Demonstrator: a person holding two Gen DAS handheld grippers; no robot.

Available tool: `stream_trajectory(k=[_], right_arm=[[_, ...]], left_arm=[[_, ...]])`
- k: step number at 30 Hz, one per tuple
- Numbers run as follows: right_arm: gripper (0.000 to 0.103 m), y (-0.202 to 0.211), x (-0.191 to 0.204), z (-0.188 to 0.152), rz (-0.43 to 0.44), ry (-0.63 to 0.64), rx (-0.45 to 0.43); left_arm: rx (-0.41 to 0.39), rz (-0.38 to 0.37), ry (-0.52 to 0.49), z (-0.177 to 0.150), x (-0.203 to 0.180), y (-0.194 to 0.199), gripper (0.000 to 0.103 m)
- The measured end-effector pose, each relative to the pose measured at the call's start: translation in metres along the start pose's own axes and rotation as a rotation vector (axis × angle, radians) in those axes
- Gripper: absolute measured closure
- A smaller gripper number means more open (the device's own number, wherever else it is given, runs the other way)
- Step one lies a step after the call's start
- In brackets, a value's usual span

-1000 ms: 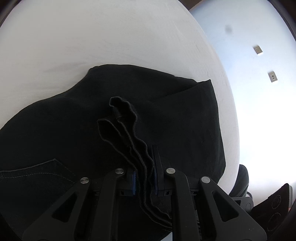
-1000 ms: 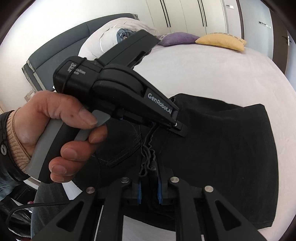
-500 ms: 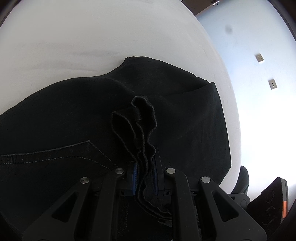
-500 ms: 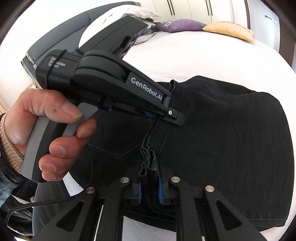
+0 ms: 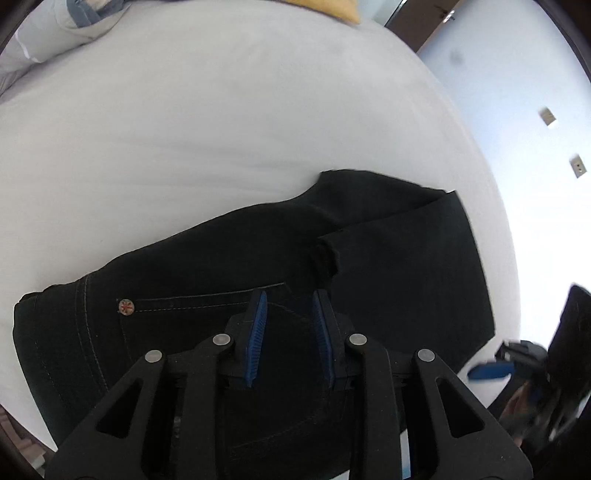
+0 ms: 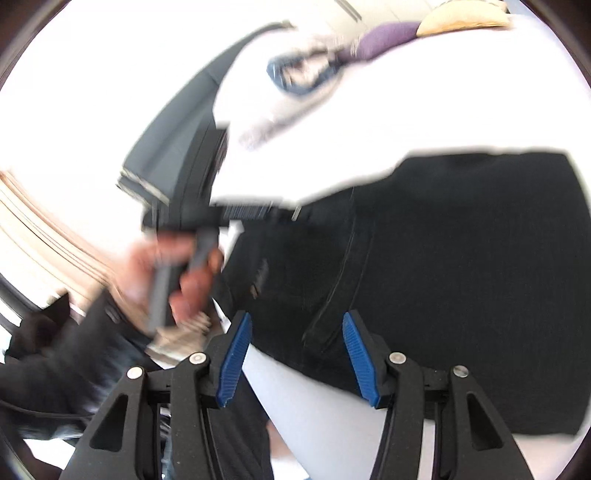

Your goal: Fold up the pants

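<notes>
— Look at the left gripper (image 5: 287,314). Its blue pads (image 5: 257,325) have just been opening. There is a small gap now, and nothing is pinched in it.

— Where does it point?

— Down at the black pants (image 5: 388,266). The pads hang just over the cloth near the back pocket seam. I cannot tell if the tips touch it.

— And the right gripper (image 6: 297,349)?

— Its jaws have just been opening too, and they stand wider than the left ones. The near edge of the pants shows between the blue pads (image 6: 236,354), but the pads do not press on it.

— Who is holding them?

— A person. From the right gripper's camera I see the left hand (image 6: 173,269) wrapped around the grey handle, with a dark sleeve (image 6: 74,354) behind it. It is all blurry.

— Where are the pants?

— Flat on the white bed (image 5: 221,129), folded over, near the edge closest to us. One folded part lies on top, with a wavy hem (image 5: 327,258) showing.

— Any writing?

— None I can read. There is a small round button (image 5: 126,307) by the pocket with a red mark on it.

— What else is on the bed?

— A purple pillow (image 6: 384,37) and a yellow pillow (image 6: 461,16) at the far end. A rumpled white and blue blanket (image 6: 295,77) lies near them.
</notes>
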State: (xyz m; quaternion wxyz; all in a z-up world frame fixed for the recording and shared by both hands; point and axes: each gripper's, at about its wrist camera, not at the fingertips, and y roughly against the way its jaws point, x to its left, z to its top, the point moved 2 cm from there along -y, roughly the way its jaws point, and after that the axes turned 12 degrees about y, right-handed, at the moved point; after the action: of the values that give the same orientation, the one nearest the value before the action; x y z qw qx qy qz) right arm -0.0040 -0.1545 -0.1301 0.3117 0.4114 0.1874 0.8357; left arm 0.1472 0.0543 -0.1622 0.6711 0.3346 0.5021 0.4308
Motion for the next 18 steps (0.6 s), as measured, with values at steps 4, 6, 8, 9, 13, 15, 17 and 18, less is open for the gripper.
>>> stream_trajectory(k=[4,6,8,9,13,15,17,18], right_arm=[[0.046,0.043,-0.082,0.034,0.020,-0.131,-0.066],[0.046,0.054,-0.125,0.048,0.001,-0.206,-0.077],[0.046,0.057,-0.160,0.056,0.069,-0.276,-0.092],[0.046,0.057,-0.174,0.058,0.062,-0.301,-0.100],[0.046,0.039,-0.217,0.051,0.084,-0.391,-0.053],[0.048,0.024,-0.215,0.037,0.100,-0.382,-0.005],[0.048,0.021,-0.197,0.021,0.133,-0.337,0.013],[0.047,0.030,-0.185,-0.001,0.146,-0.327,0.024]], left_arm=[[-0.002,-0.171,-0.061,-0.026,-0.048,-0.006,0.079],[0.031,-0.193,-0.089,-0.040,-0.064,-0.023,0.079],[0.084,-0.157,-0.094,-0.056,-0.069,-0.048,0.079],[0.108,-0.144,-0.090,-0.062,-0.068,-0.058,0.079],[0.086,-0.199,-0.032,-0.074,-0.055,-0.065,0.079],[0.081,-0.235,0.011,-0.075,-0.047,-0.063,0.079],[0.070,-0.266,0.040,-0.077,-0.042,-0.068,0.079],[0.063,-0.277,0.051,-0.078,-0.037,-0.066,0.079]])
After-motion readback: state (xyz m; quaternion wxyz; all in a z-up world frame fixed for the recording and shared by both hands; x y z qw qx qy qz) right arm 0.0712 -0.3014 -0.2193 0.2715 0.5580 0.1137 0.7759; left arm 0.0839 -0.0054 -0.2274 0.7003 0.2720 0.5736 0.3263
